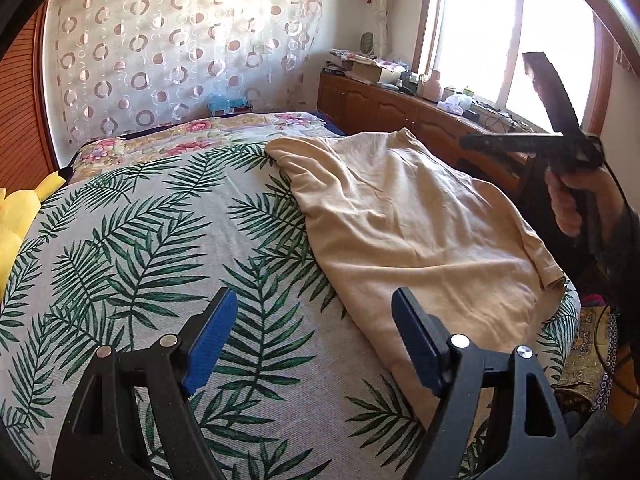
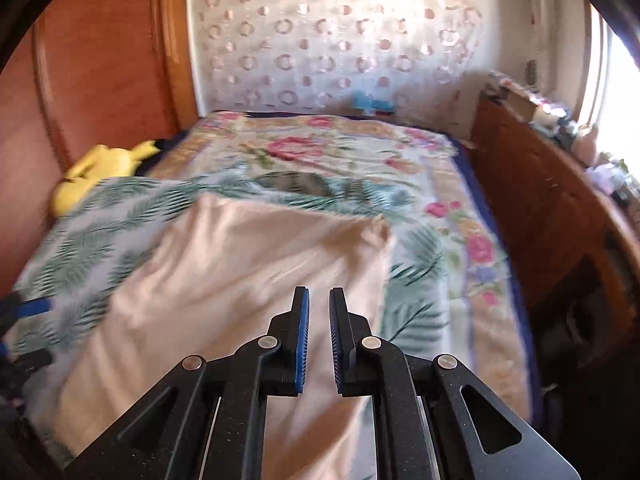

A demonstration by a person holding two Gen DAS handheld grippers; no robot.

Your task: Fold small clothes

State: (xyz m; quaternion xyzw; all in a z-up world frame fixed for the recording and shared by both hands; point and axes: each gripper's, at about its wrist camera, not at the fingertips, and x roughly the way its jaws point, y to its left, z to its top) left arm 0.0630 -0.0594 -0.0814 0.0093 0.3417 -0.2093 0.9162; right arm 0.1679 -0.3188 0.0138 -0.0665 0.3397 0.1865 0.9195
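A beige garment [image 1: 400, 220] lies crumpled on the palm-leaf bed cover [image 1: 160, 220], toward the bed's right side. My left gripper [image 1: 314, 294] hovers open and wide over the garment's near left edge, nothing between its blue pads. In the right wrist view, which is blurred, the garment [image 2: 224, 280] lies spread below my right gripper [image 2: 319, 290]. Its jaws stand almost together with a slim gap and hold nothing. A hand [image 1: 576, 200] holds that gripper above the garment's right edge.
A yellow plush toy [image 2: 96, 172] lies at the bed's left by the wooden headboard [image 2: 100, 60]. A floral quilt [image 2: 320, 148] covers the far end. A wooden cabinet [image 1: 380, 108] with clutter runs along the right under the window [image 1: 520, 40].
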